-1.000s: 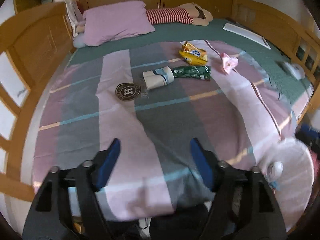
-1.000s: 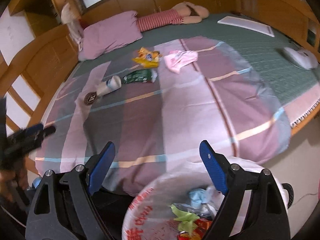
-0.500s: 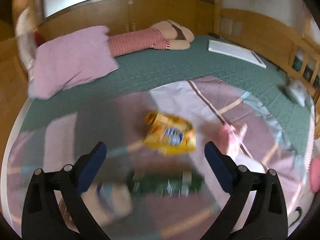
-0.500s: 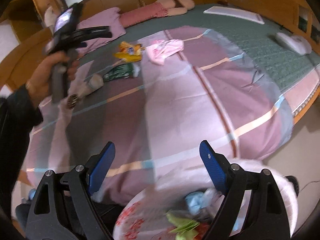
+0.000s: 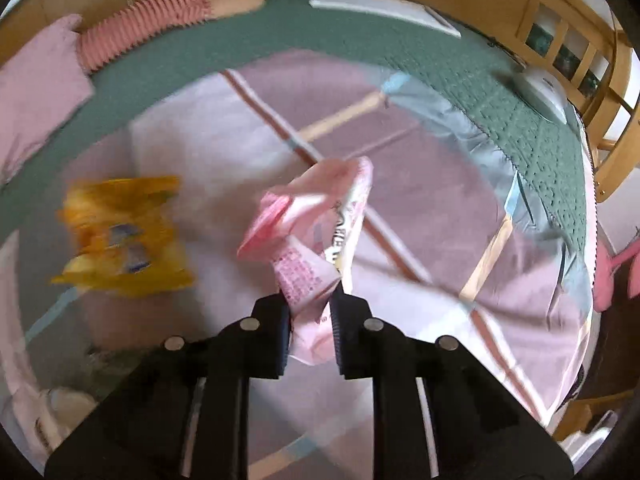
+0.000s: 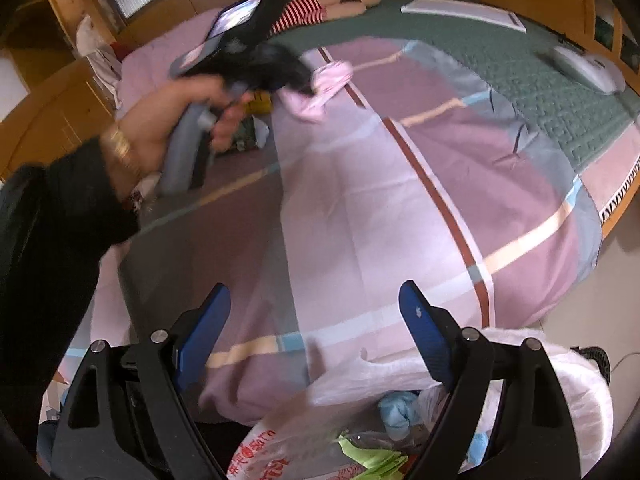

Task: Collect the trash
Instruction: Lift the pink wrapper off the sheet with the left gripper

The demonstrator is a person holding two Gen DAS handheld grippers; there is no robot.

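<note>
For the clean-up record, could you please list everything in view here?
pink wrapper: 1, pink and white, mid-bed, pinched in the left claw
yellow snack bag: 1, yellow, on the bedspread left of the pink wrapper
green packet: 1, green, on the bedspread, partly hidden behind the hand
bedspread: 1, pink, grey and mauve checks
pillow: 1, lilac, at the bed's head
striped doll: 1, red-and-white stripes, by the pillow
trash bag: 1, white plastic, already holding litter, below the right claw
left claw: just closed on the pink wrapper
right claw: open, empty
</note>
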